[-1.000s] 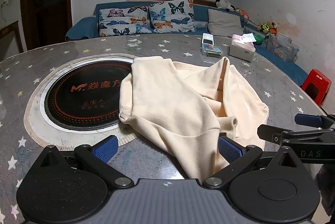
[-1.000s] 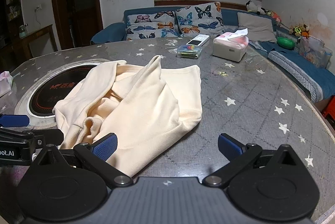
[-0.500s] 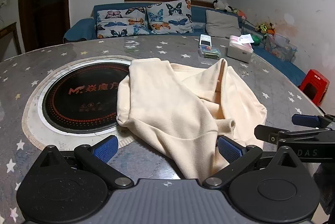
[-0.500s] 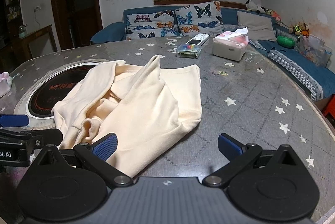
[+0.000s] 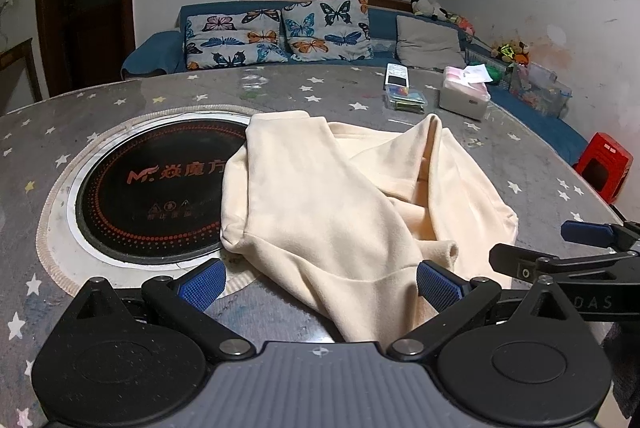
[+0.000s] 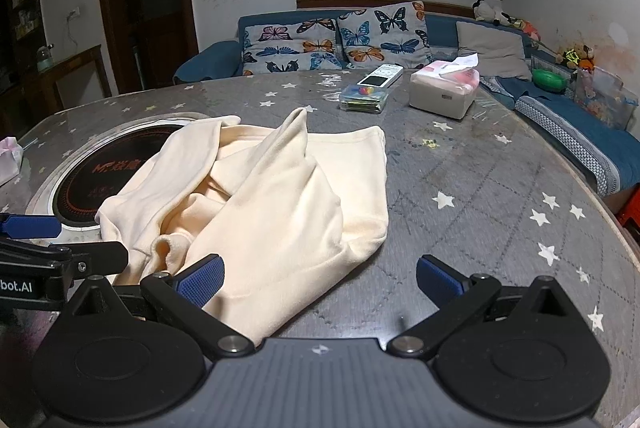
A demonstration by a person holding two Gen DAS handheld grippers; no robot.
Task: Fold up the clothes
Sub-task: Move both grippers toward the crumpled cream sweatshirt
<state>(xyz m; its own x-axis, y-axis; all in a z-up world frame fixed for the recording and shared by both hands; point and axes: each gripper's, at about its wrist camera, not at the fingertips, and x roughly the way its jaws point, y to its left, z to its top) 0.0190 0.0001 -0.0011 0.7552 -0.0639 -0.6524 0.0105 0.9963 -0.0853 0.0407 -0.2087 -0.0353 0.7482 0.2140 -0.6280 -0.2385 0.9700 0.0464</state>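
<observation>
A cream garment [image 5: 344,204] lies crumpled on the round star-patterned table [image 5: 120,100], with folds raised in the middle. In the right wrist view the same garment [image 6: 272,196] spreads left of centre. My left gripper [image 5: 320,278] is open at the garment's near edge, and cloth lies between its blue pads without being pinched. My right gripper [image 6: 318,278] is open too, its left pad [image 6: 200,280] over the garment's near hem. Each gripper shows at the side of the other's view: the right gripper [image 5: 592,240] and the left gripper [image 6: 32,228].
A black induction hob [image 5: 156,188] is set into the table left of the garment. At the far side stand a tissue box [image 6: 444,88], a remote [image 6: 380,75] and a clear small box [image 6: 364,98]. A blue sofa [image 6: 304,40] lies behind; a red stool [image 5: 604,164] stands right.
Both grippers have drawn slightly back and up from the garment, staying open. The garment's folds have settled a little; nothing was grasped.
</observation>
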